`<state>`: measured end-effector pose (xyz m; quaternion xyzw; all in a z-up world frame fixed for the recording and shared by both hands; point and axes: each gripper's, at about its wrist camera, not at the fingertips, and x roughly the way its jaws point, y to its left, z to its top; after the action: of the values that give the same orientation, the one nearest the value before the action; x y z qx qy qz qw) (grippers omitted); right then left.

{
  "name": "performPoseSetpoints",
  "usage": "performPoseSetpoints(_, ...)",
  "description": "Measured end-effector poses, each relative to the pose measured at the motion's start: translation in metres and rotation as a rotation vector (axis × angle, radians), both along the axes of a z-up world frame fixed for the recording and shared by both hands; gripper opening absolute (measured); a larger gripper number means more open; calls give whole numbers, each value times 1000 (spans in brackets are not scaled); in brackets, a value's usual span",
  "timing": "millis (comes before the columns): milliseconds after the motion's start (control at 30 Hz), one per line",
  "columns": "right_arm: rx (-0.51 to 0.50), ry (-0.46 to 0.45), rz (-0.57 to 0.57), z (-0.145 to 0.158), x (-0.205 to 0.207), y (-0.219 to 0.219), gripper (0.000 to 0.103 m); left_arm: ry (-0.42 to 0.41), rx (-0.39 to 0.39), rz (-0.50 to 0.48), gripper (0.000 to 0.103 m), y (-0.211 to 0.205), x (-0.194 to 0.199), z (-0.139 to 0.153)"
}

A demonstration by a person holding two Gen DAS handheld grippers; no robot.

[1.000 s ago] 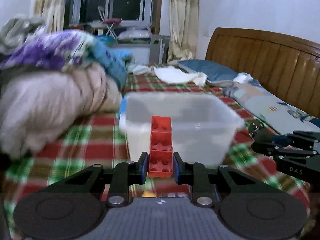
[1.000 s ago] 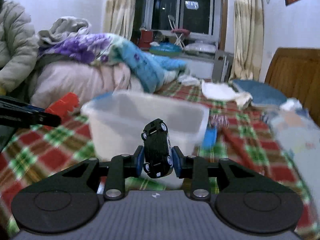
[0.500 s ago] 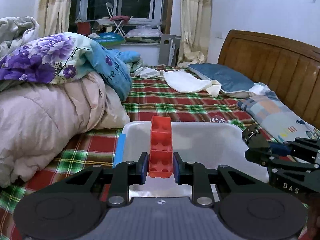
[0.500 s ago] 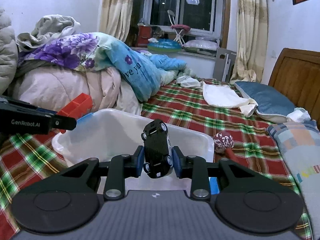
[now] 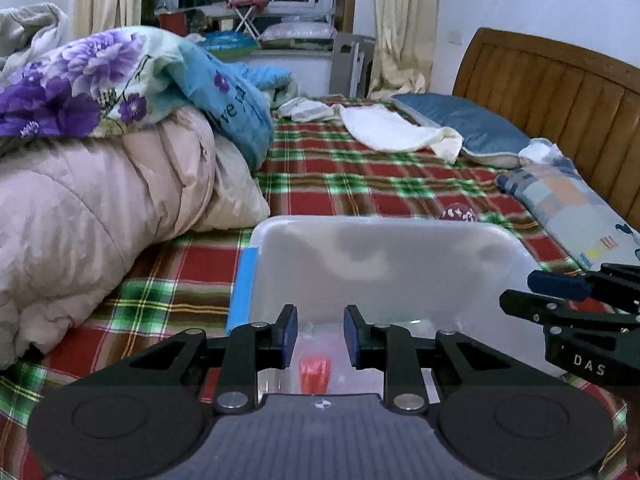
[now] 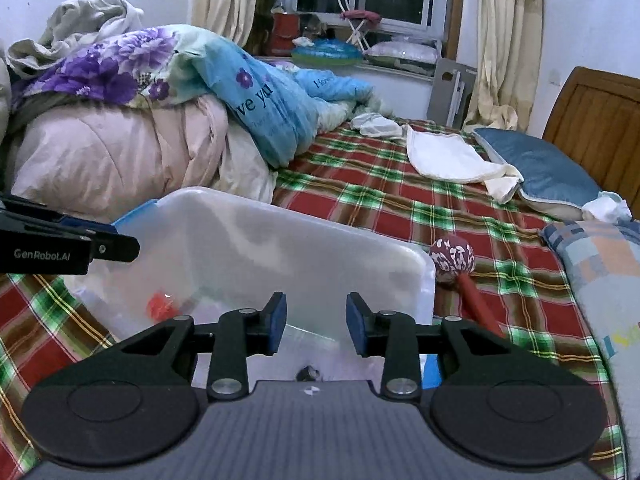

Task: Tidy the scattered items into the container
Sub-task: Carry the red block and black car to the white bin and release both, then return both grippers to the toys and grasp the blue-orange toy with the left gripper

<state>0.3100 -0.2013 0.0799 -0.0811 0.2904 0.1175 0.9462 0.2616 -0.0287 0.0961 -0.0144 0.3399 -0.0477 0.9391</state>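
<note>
Dropped since the earlier frames: red brick (image 5: 314,374) gone from left gripper (image 5: 320,334), toy car (image 6: 308,372) gone from right gripper (image 6: 316,320). Left jaws apart with nothing between; right jaws opening, also bare. Both pieces down inside clear container (image 5: 400,256). Still out on plaid bedspread (image 6: 380,196): red-handled maraca (image 6: 454,264) just beside the far corner – probably next for tidying

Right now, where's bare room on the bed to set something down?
Free: plaid bedspread between the clear bin and the white cloth; a narrower strip between bin and pink quilt. Crowded: bin's right side, with maraca and patchwork pillow.
</note>
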Motion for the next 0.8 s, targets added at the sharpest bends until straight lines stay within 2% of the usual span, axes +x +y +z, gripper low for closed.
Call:
performPoseSetpoints(67, -7, 0, -2, 0, 2, 1, 41, 13, 4, -2, 29, 0, 3, -2)
performPoseSetpoints(100, -7, 0, -2, 0, 2, 1, 46, 17, 6, -3, 34, -1, 4, -3)
performPoseSetpoints(133, -7, 1, 1, 0, 2, 1, 52, 21, 11, -2, 45, -1, 4, -4)
performPoseSetpoints(167, -11, 0, 4, 0, 3, 2, 55, 23, 15, -2, 51, -1, 5, -5)
performPoseSetpoints(200, -17, -4, 4, -1, 3, 2, 63, 24, 16, -2, 60, -1, 6, -5)
performPoseSetpoints(300, -21, -8, 0, -2, 3, 3, 72, 23, 11, -12, 68, -2, 7, -7)
performPoseSetpoints(400, -18, -13, 0, -4, 3, 3, 78, 30, 30, -28, 70, -6, 9, -10)
performPoseSetpoints(533, -20, -25, -2, -3, 0, 2, 79, 32, 33, -26, 70, -5, 9, -12)
performPoseSetpoints(667, -16, -61, -3, 1, -19, -1, 80, -15, 16, -17, 70, 3, -10, -3)
performPoseSetpoints(767, -20, -126, 9, 7, -50, -3, 87, -74, 30, -28, 70, 7, -42, 6)
performPoseSetpoints(800, -21, -151, 19, 9, -64, -3, 95, -81, 30, -36, 70, 9, -52, 8)
